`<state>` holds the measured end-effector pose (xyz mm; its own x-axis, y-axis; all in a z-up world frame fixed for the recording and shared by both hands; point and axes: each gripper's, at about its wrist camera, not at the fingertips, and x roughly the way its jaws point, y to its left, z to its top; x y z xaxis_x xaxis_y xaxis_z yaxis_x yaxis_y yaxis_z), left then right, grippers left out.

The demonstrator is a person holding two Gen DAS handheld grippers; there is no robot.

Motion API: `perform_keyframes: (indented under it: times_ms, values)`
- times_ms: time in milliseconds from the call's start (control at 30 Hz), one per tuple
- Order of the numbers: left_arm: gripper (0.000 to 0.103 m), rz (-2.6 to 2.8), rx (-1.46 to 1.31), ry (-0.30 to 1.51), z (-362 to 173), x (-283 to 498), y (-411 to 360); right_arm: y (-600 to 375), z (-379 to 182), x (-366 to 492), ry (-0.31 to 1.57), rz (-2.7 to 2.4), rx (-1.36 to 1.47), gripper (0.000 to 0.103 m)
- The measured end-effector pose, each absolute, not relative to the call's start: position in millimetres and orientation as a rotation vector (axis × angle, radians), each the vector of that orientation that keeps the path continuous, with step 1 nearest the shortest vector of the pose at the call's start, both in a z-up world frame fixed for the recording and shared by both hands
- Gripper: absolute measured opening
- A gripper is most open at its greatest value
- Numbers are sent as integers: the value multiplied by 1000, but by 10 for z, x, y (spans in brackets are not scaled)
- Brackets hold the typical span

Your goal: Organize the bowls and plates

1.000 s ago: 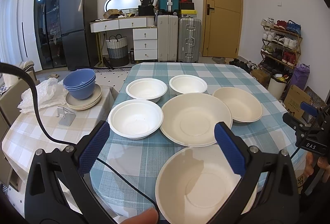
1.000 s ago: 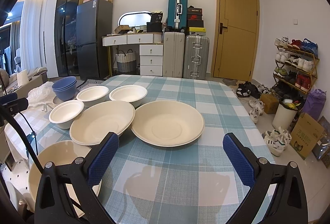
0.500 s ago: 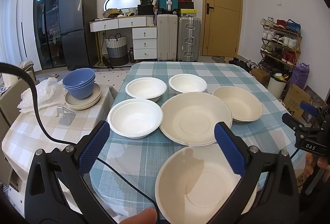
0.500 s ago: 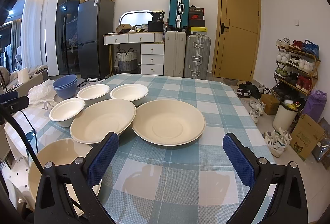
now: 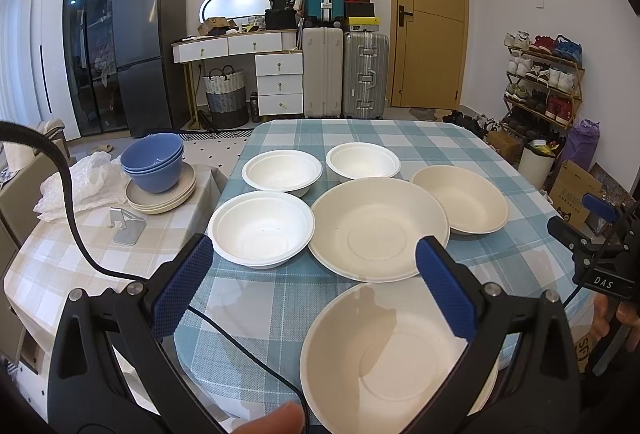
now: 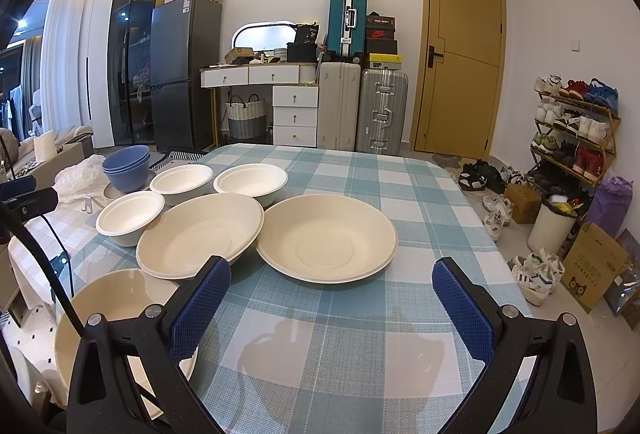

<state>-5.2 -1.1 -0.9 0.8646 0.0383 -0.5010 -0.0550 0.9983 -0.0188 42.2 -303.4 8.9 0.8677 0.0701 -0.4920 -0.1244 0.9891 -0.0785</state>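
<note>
I hold both grippers above the near edge of the table [image 5: 280, 298], jaws wide apart and empty: left gripper [image 5: 314, 266] over the near cream bowl [image 5: 384, 358], right gripper [image 6: 330, 290] before the cream plate [image 6: 326, 242]. Three white bowls [image 5: 260, 228] sit far left. Blue bowls [image 5: 154, 162] stand on the side table [image 5: 60, 258].
</note>
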Motion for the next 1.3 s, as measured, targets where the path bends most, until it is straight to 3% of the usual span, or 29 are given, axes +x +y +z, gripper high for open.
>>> perform_keyframes:
  times_ms: [1300]
  values:
    - [101,42,-29,533,-22,-61,-20,-3065,197,393,507,97,-124,103]
